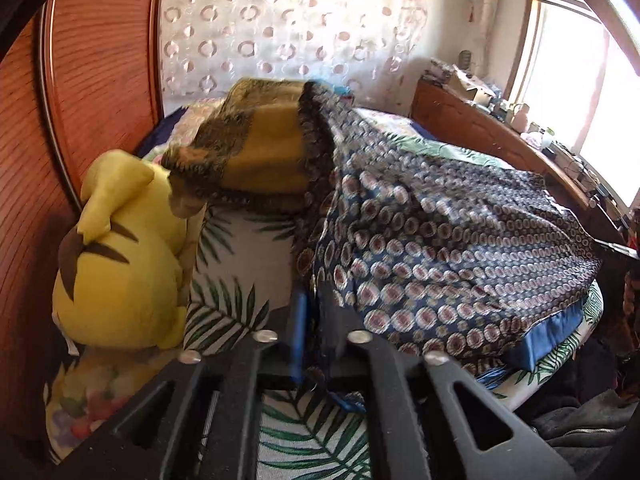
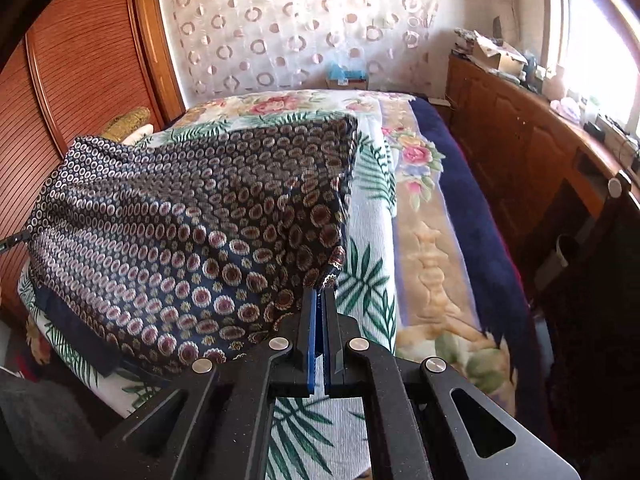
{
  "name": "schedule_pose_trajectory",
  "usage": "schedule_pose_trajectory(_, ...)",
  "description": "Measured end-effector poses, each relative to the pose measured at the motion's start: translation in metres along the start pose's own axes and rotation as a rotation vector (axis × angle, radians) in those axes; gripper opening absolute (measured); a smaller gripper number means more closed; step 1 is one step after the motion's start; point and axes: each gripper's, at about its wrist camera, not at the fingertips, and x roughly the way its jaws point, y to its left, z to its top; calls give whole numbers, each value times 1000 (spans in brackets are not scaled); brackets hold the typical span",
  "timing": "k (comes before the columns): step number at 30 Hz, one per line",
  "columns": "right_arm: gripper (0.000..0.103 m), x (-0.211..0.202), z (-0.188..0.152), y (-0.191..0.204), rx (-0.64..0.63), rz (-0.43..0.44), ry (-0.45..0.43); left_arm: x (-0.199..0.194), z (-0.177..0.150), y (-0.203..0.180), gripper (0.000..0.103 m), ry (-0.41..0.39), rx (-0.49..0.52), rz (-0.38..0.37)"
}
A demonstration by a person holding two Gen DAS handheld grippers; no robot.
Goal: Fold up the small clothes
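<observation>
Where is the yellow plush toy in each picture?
Left wrist view: the plush toy sits at the left edge, against the wooden wardrobe, beside the spotted cloth.
Right wrist view: not in it.
Shared landmark: the curtain with rings, on the back wall in both.

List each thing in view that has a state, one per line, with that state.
patterned garment: lifted off the bed, stretched between both grippers
left gripper: jaws slightly apart, garment edge between them
right gripper: shut on the garment's corner
plush toy: sitting against the wardrobe, untouched
yellow blanket: folded, lying on the bed
leaf-print sheet: spread flat on the bed
</observation>
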Motion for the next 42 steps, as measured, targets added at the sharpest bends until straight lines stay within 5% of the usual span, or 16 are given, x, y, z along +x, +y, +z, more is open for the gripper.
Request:
schedule_pose_trajectory(1,9,0,3,1,-1,0,-11,-3,2,-3,37,-13,7,7)
schedule_pose_trajectory(3,30,-7,11,6,-11,-5,-38,-10,5,-7,50,-48,20,8)
schedule_pose_trajectory(7,45,-11,33,13,-28,-9,-103,-15,11,-11,79,-83,12,5)
schedule_pose_trajectory(11,50,5,59,19,-50,-12,-131,-8,15,-15,79,-92,5,38)
schedule_pose_trajectory(17,50,83,100,18,-41,-29,-64,4,12,-19,79,-72,-11,39)
schedule_pose_trajectory(26,50,165,135,-17,179,-1,62,15,5,-25,79,-52,-9,33)
schedule_pose_trajectory(30,34,174,144,-17,193,40,63,18,3,-24,79,-43,-12,38)
schedule_pose_trajectory(33,7,166,145,-15,147,50,45,19,0,-22,79,-39,-20,38)
schedule_pose_trajectory(37,6,140,147,-25,174,-101,-101,22,-1,-21,79,-33,-20,42)
schedule_pose_trajectory(42,10,142,148,-15,102,-129,-76,22,-2,-21,79,-31,-18,47)
